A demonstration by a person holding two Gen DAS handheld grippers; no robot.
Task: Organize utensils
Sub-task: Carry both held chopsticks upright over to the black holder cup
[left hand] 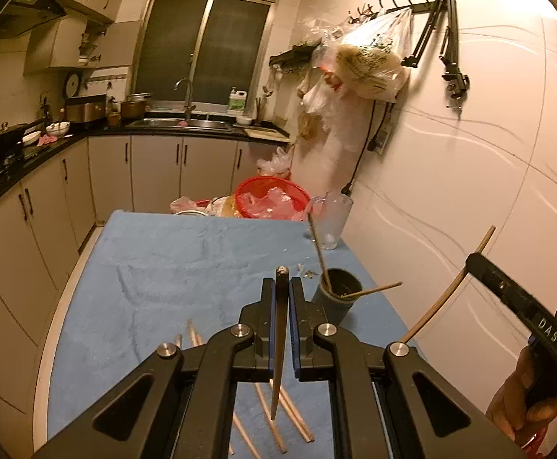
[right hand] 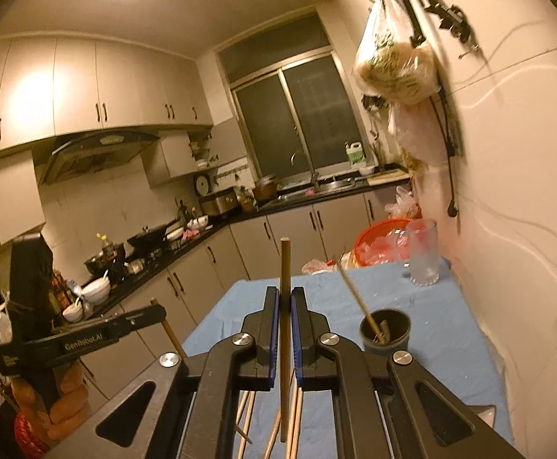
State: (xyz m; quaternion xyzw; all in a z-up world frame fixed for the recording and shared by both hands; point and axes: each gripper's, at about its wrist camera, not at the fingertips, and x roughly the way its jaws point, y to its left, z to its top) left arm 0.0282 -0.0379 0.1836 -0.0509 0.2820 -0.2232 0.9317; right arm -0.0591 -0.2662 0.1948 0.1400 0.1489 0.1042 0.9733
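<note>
Desk (left hand: 163, 260) under blue cloth carries, near its right edge, a dark cylindrical holder (left hand: 337, 294) already containing two wooden chopsticks. Left tongs (left hand: 281, 290) pinch a dark metal-tipped chopstick (left hand: 280, 344); right tongs (right hand: 285, 298) pinch a pale wooden chopstick (right hand: 284, 325). Loose wooden chopsticks (left hand: 293, 417) remain at the near edge. Step: carrying. Next move likely requires tipping each stick upright over the holder's mouth.

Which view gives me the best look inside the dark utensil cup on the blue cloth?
The right wrist view: it looks down into the dark cup, showing its rim and a chopstick leaning inside. The left wrist view shows the cup more from the side, with two sticks poking out, its interior mostly hidden.
</note>
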